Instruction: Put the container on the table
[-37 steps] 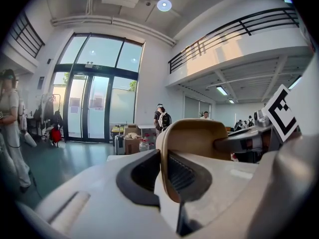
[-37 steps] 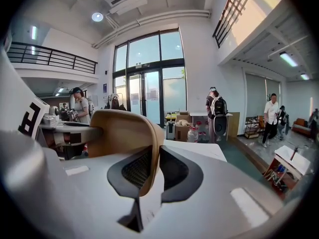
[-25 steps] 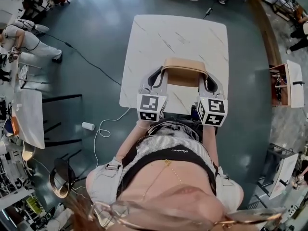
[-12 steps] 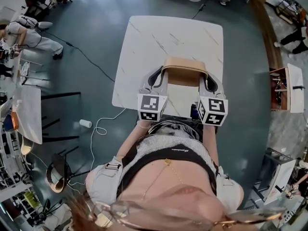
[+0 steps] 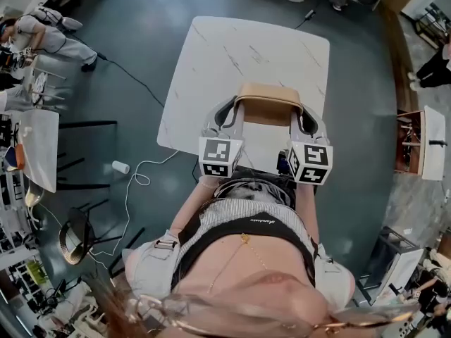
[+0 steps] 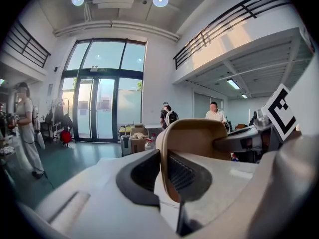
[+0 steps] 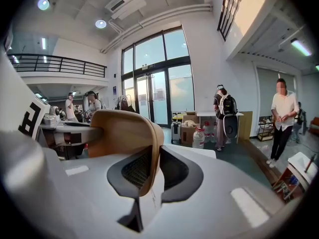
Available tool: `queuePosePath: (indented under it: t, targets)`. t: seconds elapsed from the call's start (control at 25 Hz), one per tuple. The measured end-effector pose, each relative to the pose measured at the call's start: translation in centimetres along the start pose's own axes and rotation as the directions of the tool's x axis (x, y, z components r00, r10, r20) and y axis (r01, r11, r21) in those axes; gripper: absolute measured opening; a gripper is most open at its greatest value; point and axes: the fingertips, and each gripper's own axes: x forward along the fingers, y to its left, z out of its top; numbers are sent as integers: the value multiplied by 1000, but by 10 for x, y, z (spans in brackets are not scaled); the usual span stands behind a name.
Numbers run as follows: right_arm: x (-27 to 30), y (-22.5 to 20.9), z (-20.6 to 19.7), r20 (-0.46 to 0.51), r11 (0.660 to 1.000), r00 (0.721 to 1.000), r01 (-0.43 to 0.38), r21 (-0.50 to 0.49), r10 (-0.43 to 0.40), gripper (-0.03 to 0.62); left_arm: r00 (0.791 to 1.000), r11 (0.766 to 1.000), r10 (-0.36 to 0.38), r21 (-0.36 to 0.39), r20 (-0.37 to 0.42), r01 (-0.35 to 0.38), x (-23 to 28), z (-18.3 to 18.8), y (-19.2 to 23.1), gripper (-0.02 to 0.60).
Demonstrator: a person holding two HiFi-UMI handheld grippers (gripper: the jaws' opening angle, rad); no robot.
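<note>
**A:** Where are we with the tan container (image 5: 268, 105)? Is it down yet?

**B:** We've got it slung between both tools. The left gripper (image 5: 227, 113) has its fingers (image 6: 139, 178) clamped on the left end wall, which is pinched right between the dark pads. The right gripper (image 5: 308, 118) is doing the same on the right end wall. So both are gripping, and neither is open or empty.

**A:** Which way does it lie?

**B:** The long axis runs side to side, from one gripper straight across to the other. It looks like it's open side up, though we wouldn't swear to that. Neither hand is nearer, since each holds one end. In the head view the white marble worktop (image 5: 239, 48) is directly under it. The container sits over the near half, inside the near edge and roughly centred left to right.

**A:** Is it touching the top?

**B:** We honestly can't tell. The top-down view flattens the height, and the gripper views are mostly filled by their own bodies and the container wall. Our guess is that all we need is a straight drop. We'd keep both ends level so it doesn't land on one corner, then let go on both sides together.
</note>
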Motion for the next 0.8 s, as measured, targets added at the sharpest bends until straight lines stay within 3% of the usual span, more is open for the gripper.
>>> queuePosePath:
  t: [0.28, 0.8]
  targets:
    - [7, 3, -2, -1, 1000, 1000, -23, -10, 23, 63, 1000, 1000, 16, -7, -1, -16, 1, -3, 5, 28]
    - [31, 31, 9, -1, 997, 997, 71, 5, -71, 66, 995, 995, -104, -4, -10, 104, 14, 1, 47, 28]
